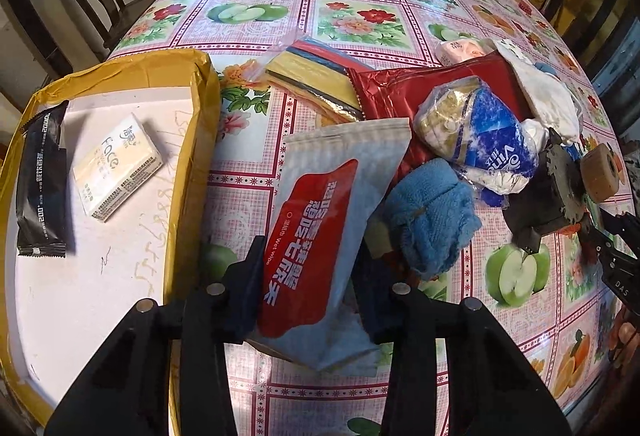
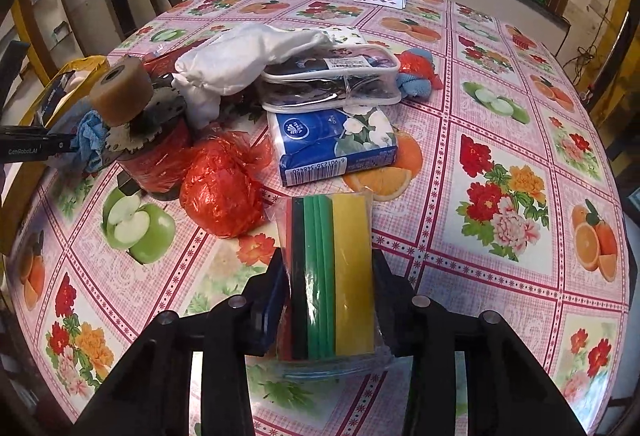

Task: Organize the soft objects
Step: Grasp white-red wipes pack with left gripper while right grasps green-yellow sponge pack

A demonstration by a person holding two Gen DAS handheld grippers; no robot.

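The left hand-held gripper (image 1: pixel 310 292) clamps a wet-wipe pack (image 1: pixel 320 236); the right hand-held gripper (image 2: pixel 330 300) grips a bagged, seemingly cloth, coloured stack (image 2: pixel 332 276) above the bench (image 2: pixel 500 276).

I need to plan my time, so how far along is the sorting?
Early. Done: a tissue pack and black sachet lie in the box. In hand: left hand-held gripper holds wet wipes, right a colour-strip bag. Left: blue towel, red bags, blue tissues.
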